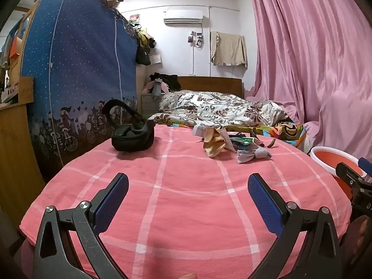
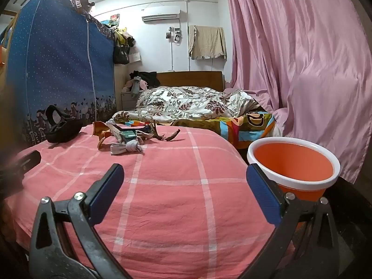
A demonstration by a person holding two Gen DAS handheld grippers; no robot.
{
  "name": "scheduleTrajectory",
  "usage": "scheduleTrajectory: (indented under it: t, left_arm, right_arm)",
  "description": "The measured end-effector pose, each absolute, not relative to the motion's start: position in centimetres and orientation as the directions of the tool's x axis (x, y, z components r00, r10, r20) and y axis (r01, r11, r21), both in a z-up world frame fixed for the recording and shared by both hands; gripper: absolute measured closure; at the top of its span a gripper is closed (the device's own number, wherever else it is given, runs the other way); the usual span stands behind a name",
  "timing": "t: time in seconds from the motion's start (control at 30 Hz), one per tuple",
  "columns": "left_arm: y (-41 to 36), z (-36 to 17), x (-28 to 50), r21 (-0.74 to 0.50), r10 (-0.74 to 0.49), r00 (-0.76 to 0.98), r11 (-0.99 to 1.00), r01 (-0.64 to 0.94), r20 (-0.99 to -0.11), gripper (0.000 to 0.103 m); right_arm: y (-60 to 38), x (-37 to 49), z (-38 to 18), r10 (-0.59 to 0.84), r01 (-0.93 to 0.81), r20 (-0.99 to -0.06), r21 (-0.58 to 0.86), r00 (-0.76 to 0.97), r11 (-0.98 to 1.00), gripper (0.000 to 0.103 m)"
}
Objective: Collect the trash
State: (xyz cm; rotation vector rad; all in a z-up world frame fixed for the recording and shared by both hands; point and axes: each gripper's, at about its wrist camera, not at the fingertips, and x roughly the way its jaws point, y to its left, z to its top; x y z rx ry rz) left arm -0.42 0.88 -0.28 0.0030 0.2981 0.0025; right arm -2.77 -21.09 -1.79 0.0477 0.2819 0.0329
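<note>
A heap of trash [image 1: 229, 143] lies on the pink checked bedspread [image 1: 176, 186]: yellow and white wrappers, a green packet, a grey twisted paper [image 1: 254, 154] and a dark peel. The heap also shows in the right wrist view [image 2: 126, 140]. An orange bucket with a white rim [image 2: 294, 162] stands at the bed's right side; its edge shows in the left wrist view [image 1: 334, 157]. My left gripper [image 1: 188, 187] is open and empty, low over the near bedspread. My right gripper [image 2: 184, 179] is open and empty, its right finger just in front of the bucket.
A black bag with a strap [image 1: 132, 137] lies on the bedspread at the left. A floral quilt [image 1: 216, 110] is piled behind the trash. A blue fabric wardrobe [image 1: 76, 74] stands at the left, pink curtains [image 1: 313, 58] at the right.
</note>
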Motion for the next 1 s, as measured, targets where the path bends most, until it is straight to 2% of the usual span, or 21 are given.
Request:
scheduleTrajectory:
  t: [1.0]
  left_arm:
    - [1.45,-0.52,-0.39,-0.006,0.004,0.955,1.0,-0.006,-0.295,0.003]
  right_arm:
    - [-21.03,-2.69,-1.85,0.04,-0.026,-0.277,0.055,0.96,0.998,0.0]
